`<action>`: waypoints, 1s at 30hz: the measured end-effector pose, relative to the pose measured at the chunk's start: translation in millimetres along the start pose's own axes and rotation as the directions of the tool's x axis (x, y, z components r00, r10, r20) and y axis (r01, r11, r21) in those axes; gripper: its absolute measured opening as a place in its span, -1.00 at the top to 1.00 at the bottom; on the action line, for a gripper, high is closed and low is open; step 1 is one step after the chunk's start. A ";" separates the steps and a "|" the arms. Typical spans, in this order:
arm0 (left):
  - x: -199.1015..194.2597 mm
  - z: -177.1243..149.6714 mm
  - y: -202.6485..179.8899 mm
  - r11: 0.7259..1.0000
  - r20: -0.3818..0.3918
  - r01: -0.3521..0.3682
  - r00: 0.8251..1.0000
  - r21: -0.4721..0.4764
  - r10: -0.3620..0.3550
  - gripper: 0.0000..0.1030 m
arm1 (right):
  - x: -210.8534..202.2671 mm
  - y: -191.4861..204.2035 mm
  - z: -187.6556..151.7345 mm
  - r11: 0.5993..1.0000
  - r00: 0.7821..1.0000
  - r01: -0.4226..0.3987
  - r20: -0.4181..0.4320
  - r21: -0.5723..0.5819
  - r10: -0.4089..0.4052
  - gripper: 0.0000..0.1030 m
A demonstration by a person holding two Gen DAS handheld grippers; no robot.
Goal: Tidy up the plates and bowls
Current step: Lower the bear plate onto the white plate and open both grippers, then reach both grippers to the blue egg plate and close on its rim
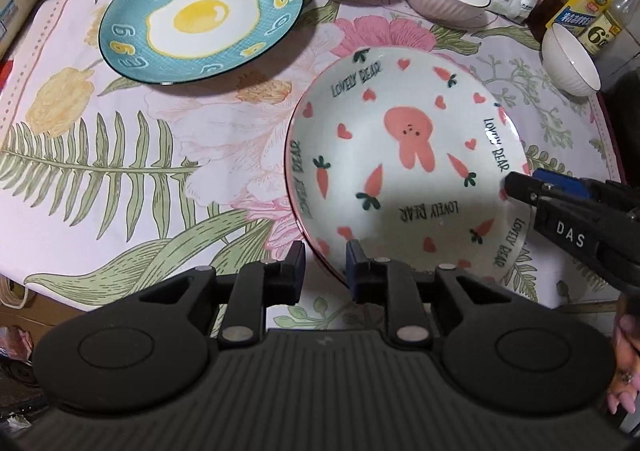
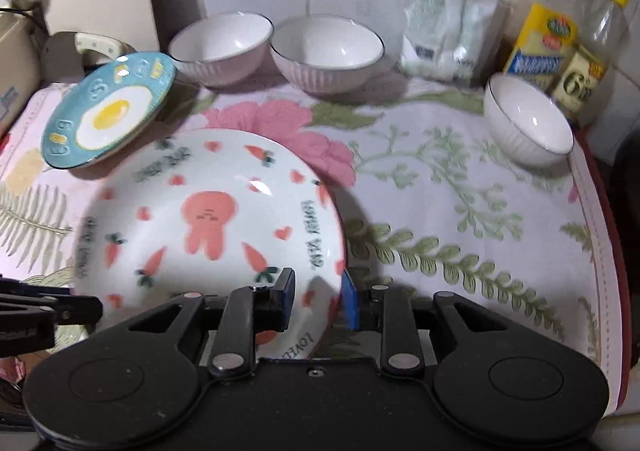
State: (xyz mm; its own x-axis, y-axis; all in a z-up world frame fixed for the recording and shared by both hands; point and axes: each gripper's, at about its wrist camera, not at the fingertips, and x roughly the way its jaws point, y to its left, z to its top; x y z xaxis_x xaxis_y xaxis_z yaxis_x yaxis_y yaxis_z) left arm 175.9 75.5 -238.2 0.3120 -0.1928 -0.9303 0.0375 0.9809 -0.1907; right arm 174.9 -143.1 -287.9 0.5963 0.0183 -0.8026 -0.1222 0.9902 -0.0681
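With both claws parted around the rim of the rabbit plate (image 1: 404, 167), the step in hand looks like a release: the plate appears to rest on the flowered tablecloth (image 1: 120, 179), and each claw needs to come clear without dragging it. To do that well, I would let the jaws stand wider before backing off, then draw each claw straight back along its own line, away from the rim, not sideways across it.

The left gripper (image 1: 323, 271) sits at the plate's near edge, its jaws narrowly apart with the rim running between them and, as far as I can tell, neither pad pressing on it. The right gripper (image 2: 318, 301) straddles the rim on the opposite side, one finger over the inside of the plate and the other outside it, with a visible gap; its view is blurred, so contact is hard to rule out.

Behind the plate lies the blue egg plate (image 1: 202, 13), near but apart. Two white bowls (image 2: 326, 51) stand side by side by the tiled wall, and a third bowl (image 2: 528, 119) stands well off beside the bottles (image 2: 560, 23).
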 end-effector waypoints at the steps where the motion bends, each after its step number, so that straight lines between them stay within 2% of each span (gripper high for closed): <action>1: -1.9 -0.2 -1.1 1.000 -0.001 0.003 1.000 0.000 -0.003 0.58 | -1.9 -0.5 1.2 1.000 1.000 -0.023 -0.002 0.009 0.023 0.39; 5: -12.4 -0.9 -2.4 1.000 -0.021 -0.005 1.000 0.007 0.005 0.52 | -7.8 -4.9 -0.3 0.998 0.999 -0.047 -0.009 0.048 0.047 0.39; 8: -27.7 -4.7 -2.2 0.999 -0.030 -0.024 0.999 0.029 0.025 0.44 | -19.6 -9.8 -1.1 0.988 0.992 -0.119 -0.025 0.101 0.122 0.33; 11: -49.2 -10.1 -1.2 0.999 -0.024 -0.013 1.000 0.051 0.015 0.32 | -38.0 -10.0 -1.5 0.971 0.975 -0.216 -0.033 0.106 0.220 0.14; 13: -66.3 -14.9 0.9 0.999 -0.004 -0.002 1.000 0.050 0.002 0.24 | -55.6 -9.1 -1.2 0.962 0.967 -0.252 -0.017 0.108 0.255 0.00; 16: -93.2 -22.1 3.6 0.998 0.040 0.001 0.999 0.058 -0.003 0.20 | -85.3 -5.4 2.8 0.958 0.961 -0.276 0.016 0.074 0.276 -0.17; 19: -118.7 -28.3 10.4 0.998 0.091 -0.004 0.996 0.059 -0.002 0.05 | -115.1 1.7 9.0 0.955 0.954 -0.296 0.057 0.014 0.295 -0.30; 27: -166.4 -41.2 28.9 0.997 0.171 -0.050 0.984 0.057 0.040 -0.18 | -163.5 27.0 20.8 0.920 0.913 -0.386 0.117 -0.071 0.392 -0.34; 30: -178.8 -45.2 33.6 0.996 0.193 -0.073 0.979 0.056 0.061 -0.21 | -175.6 38.4 23.9 0.918 0.909 -0.380 0.135 -0.112 0.393 -0.35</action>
State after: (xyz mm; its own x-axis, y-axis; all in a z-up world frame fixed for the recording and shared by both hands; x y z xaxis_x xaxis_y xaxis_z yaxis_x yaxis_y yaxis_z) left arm 78.5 141.8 -92.4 0.4913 -0.1246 -0.8620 0.0676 0.9922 -0.1049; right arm 84.5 -105.0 -135.4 0.6012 0.4248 -0.6769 -0.4275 0.8866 0.1767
